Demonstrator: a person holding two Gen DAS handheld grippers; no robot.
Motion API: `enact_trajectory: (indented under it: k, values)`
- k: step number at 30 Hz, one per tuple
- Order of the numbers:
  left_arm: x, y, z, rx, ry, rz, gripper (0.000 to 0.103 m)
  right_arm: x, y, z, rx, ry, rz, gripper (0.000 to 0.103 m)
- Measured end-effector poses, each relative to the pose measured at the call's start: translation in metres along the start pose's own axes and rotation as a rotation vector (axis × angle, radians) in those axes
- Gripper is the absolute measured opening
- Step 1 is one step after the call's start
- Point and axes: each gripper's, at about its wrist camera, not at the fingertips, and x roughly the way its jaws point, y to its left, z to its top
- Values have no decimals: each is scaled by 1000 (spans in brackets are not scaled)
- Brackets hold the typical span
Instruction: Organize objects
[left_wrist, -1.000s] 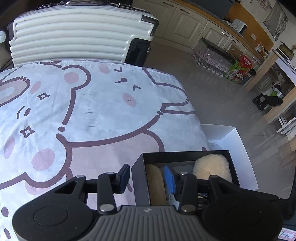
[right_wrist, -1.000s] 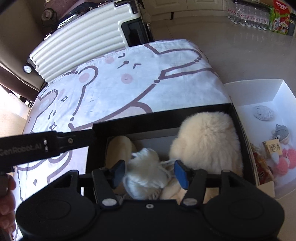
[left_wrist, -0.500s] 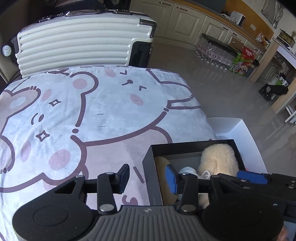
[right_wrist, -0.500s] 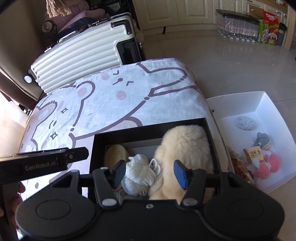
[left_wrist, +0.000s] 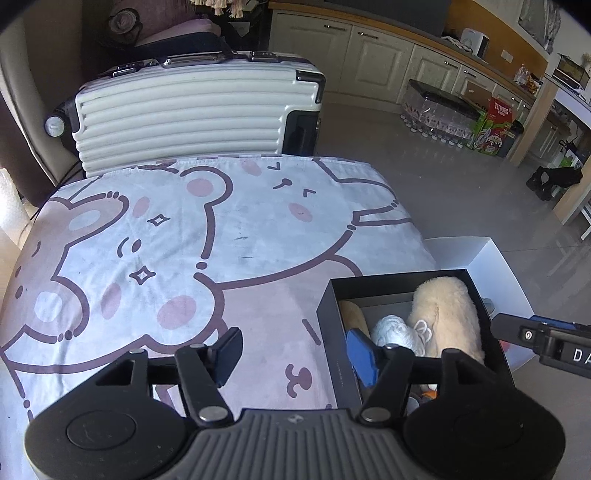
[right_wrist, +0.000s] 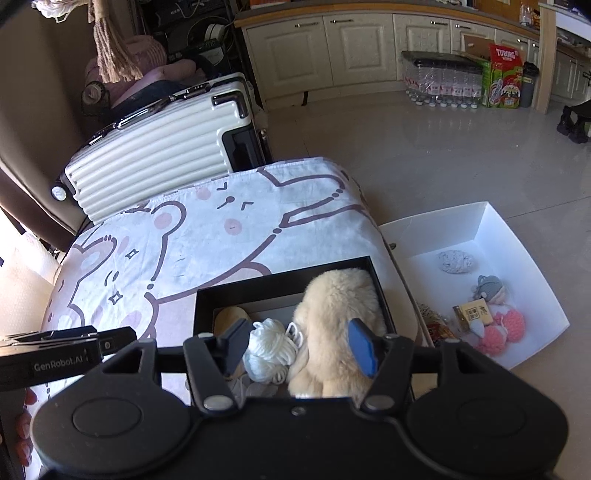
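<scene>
My left gripper (left_wrist: 295, 352) has just been opening and holds nothing, its jaws apart above the black box's (left_wrist: 338, 354) left wall. My right gripper (right_wrist: 299, 345) hangs open and empty over the box (right_wrist: 280, 286), where the yarn ball (right_wrist: 269, 352) lies against the cream plush (right_wrist: 332, 325), on the bear cloth (right_wrist: 207, 240).

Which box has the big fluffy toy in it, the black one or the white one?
The black box on the bear blanket holds the fluffy cream toy. The white box sits lower, beside the blanket, with only small things.
</scene>
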Motion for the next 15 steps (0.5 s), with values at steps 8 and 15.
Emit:
enact_trajectory:
  k: [8,15]
  values:
    - [-27,-2,-13,18,-16,32,88,-35,4,-12,-29,-24,-61,73]
    - [-45,-5,-20,48,-34,57,99,-56,-1,-25,-59,-43,-131,90]
